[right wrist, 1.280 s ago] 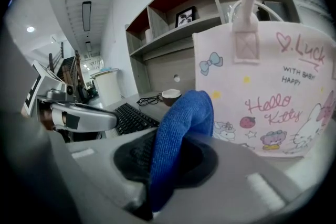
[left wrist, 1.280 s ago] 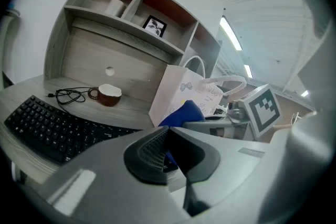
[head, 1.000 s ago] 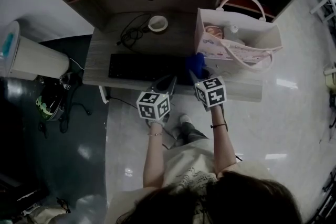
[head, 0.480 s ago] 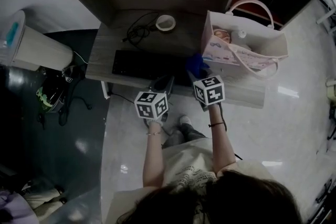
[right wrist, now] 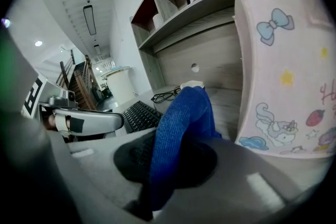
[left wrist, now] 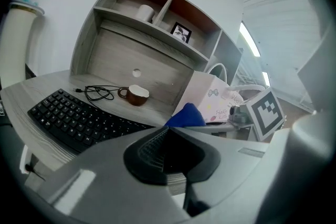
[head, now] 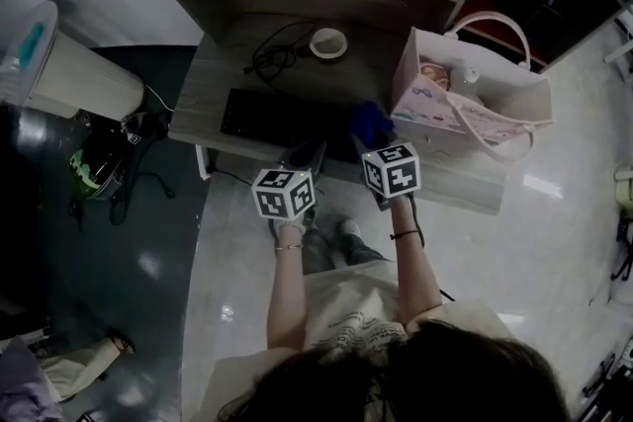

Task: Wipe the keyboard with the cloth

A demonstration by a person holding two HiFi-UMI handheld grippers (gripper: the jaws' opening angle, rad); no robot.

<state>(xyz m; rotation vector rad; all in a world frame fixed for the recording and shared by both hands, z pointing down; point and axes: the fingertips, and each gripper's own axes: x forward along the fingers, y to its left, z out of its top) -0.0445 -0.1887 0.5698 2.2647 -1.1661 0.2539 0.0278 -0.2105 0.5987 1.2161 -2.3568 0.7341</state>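
Right gripper view: my right gripper (right wrist: pixel 173 162) is clamped on the blue cloth (right wrist: pixel 181 113), which stands up in a bunch between its pads.
On the head view the cloth sits at the right end of the keyboard (head: pixel 282 119), just beside the pink bag (head: pixel 465 104); I cannot tell whether it touches the keys. My left gripper (left wrist: pixel 169 152) has its tongs together on nothing and hovers at the front edge of the desk (head: pixel 213 79), near the keyboard's middle. My worry is that nothing pins the keyboard, so a firm sweep could shove it back toward the cable (head: pixel 277 56) and mug (head: pixel 328 42). Only a fold of cloth is pinched, so drag across the keys might pull it free. A wide stroke to the right would likely bump the bag.
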